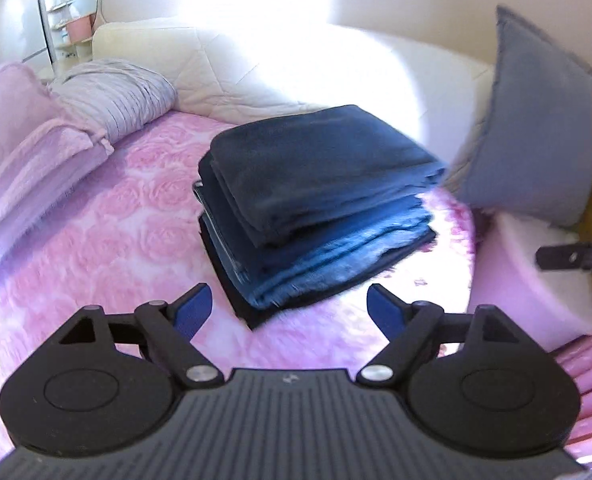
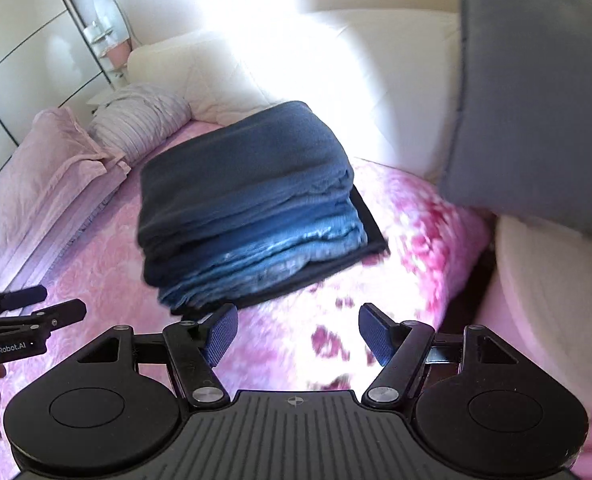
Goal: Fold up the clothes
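A stack of folded dark blue and denim clothes (image 1: pixel 316 208) lies on the pink rose-patterned bedspread (image 1: pixel 108 232); it also shows in the right wrist view (image 2: pixel 248 216). My left gripper (image 1: pixel 288 312) is open and empty, just short of the stack's near corner. My right gripper (image 2: pixel 294 334) is open and empty, close in front of the stack's near edge. The left gripper's fingers (image 2: pixel 36 316) show at the left edge of the right wrist view. The right gripper's finger (image 1: pixel 572 256) shows at the right edge of the left wrist view.
A grey cushion (image 1: pixel 536 136) leans at the right of the stack, also in the right wrist view (image 2: pixel 536 100). A cream padded headboard (image 1: pixel 256 68) runs behind. A striped pillow (image 1: pixel 116 100) and pink pillow (image 1: pixel 24 120) lie at the left. A white wardrobe (image 2: pixel 16 40) stands beyond.
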The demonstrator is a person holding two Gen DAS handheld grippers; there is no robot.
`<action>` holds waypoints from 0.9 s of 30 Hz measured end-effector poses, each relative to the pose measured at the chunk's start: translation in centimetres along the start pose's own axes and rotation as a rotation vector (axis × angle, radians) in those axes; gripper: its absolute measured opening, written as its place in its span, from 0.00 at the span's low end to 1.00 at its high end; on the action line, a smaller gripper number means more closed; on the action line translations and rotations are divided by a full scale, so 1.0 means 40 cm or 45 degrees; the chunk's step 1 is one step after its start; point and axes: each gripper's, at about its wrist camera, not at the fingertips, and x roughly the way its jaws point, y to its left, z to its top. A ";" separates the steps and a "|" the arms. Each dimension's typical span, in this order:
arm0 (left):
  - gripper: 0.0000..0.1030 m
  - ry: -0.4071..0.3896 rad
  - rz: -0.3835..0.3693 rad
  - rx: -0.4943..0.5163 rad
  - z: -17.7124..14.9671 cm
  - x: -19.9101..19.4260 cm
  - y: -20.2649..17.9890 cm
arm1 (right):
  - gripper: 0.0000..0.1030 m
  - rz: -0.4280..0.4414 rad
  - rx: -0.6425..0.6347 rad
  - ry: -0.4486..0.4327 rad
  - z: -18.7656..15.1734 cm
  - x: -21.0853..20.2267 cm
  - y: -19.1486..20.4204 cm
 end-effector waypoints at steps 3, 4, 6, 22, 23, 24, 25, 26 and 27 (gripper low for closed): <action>0.79 -0.021 -0.041 -0.029 -0.048 -0.069 -0.010 | 0.68 -0.033 -0.023 -0.040 -0.069 -0.075 0.047; 0.79 -0.025 -0.041 -0.025 -0.059 -0.087 -0.016 | 0.69 -0.049 -0.028 -0.049 -0.087 -0.098 0.060; 0.81 -0.032 -0.042 -0.017 -0.081 -0.125 -0.027 | 0.72 -0.076 -0.038 -0.069 -0.119 -0.140 0.084; 0.98 0.012 0.070 -0.034 -0.138 -0.266 -0.113 | 0.88 -0.089 -0.183 -0.147 -0.194 -0.290 0.152; 0.98 0.023 0.087 -0.038 -0.142 -0.270 -0.118 | 0.88 -0.086 -0.191 -0.141 -0.199 -0.287 0.150; 0.98 0.030 0.109 -0.039 -0.147 -0.274 -0.124 | 0.88 -0.083 -0.199 -0.131 -0.205 -0.284 0.148; 0.98 0.033 0.126 -0.038 -0.152 -0.279 -0.128 | 0.88 -0.077 -0.205 -0.119 -0.211 -0.278 0.146; 0.97 0.034 0.141 -0.039 -0.158 -0.284 -0.131 | 0.88 -0.070 -0.206 -0.108 -0.217 -0.272 0.144; 0.97 0.031 0.157 -0.046 -0.164 -0.289 -0.132 | 0.88 -0.065 -0.207 -0.097 -0.222 -0.267 0.142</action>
